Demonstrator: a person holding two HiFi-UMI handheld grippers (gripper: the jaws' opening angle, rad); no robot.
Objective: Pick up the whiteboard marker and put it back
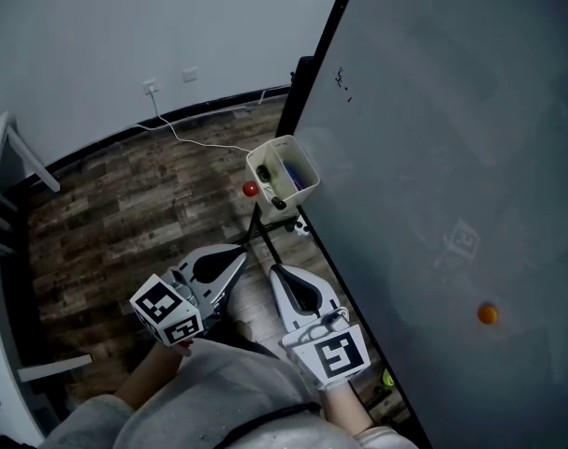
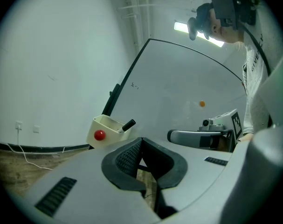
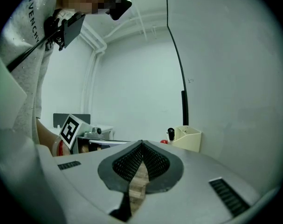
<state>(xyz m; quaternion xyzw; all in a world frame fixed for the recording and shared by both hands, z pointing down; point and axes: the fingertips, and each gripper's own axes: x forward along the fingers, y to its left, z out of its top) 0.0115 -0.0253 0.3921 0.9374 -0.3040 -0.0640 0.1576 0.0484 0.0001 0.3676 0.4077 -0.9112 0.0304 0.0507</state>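
Observation:
A black whiteboard marker (image 1: 275, 193) stands in a cream holder box (image 1: 285, 153) fixed to the edge of the grey whiteboard (image 1: 443, 148). Its cap pokes above the holder (image 2: 107, 127) as marker (image 2: 128, 124) in the left gripper view, and as marker (image 3: 170, 134) beside the holder (image 3: 188, 138) in the right gripper view. My left gripper (image 1: 240, 253) and right gripper (image 1: 275, 270) hang side by side below the holder, apart from it. Both are shut with nothing between the pads, as left gripper (image 2: 141, 142) and right gripper (image 3: 142, 143) show.
A red round magnet (image 1: 251, 190) sits on the holder's side and an orange magnet (image 1: 487, 313) on the board. A black stand leg (image 1: 265, 232) runs under the holder. Wood floor (image 1: 124, 223), a white cable (image 1: 204, 141) and white furniture (image 1: 3, 251) lie left.

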